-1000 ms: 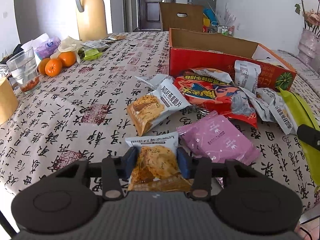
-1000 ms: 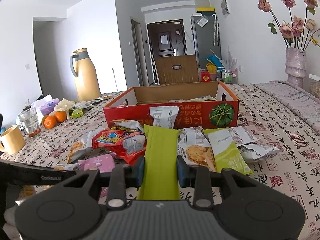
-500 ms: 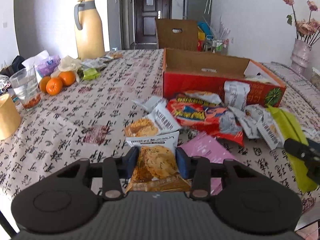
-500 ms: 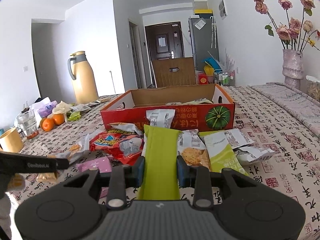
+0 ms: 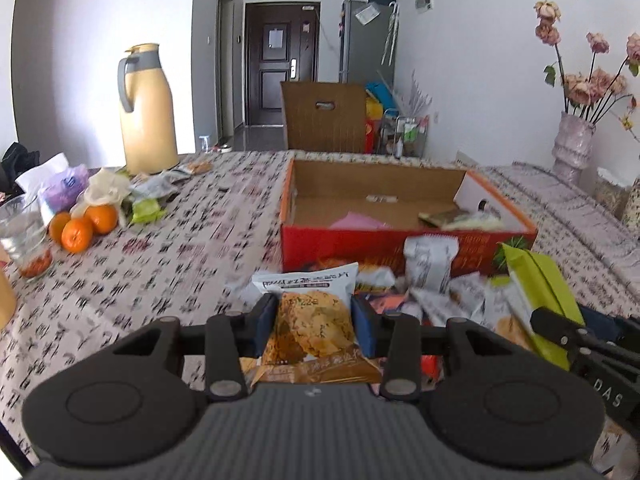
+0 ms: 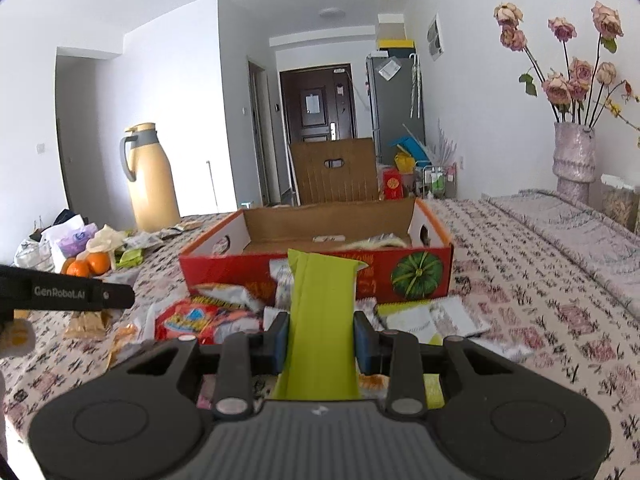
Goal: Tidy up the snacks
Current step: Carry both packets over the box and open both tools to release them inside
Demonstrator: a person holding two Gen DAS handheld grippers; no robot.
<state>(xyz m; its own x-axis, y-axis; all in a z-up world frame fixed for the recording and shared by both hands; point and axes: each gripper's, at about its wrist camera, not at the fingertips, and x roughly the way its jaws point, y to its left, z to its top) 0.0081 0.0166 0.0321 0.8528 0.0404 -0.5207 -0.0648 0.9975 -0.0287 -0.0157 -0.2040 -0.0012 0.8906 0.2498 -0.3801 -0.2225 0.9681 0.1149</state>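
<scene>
Cardboard box [image 5: 400, 240]: left gripper [image 5: 314, 316] fingers clamp a cookie packet [image 5: 310, 320] before it; the right view alone shows right gripper [image 6: 320, 338] fingers clamping a green packet [image 6: 320, 316].

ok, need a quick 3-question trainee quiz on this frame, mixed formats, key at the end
1. True or false: the left gripper is shut on a cracker packet.
2. What does the right gripper hold? A) a pink packet B) a green packet C) an orange
3. Fill in: the red cardboard box already holds some snacks, and its top is ____.

Key: 1 true; 2 B; 3 open. In the left wrist view a pink packet and other packets lie on the box floor.
</scene>
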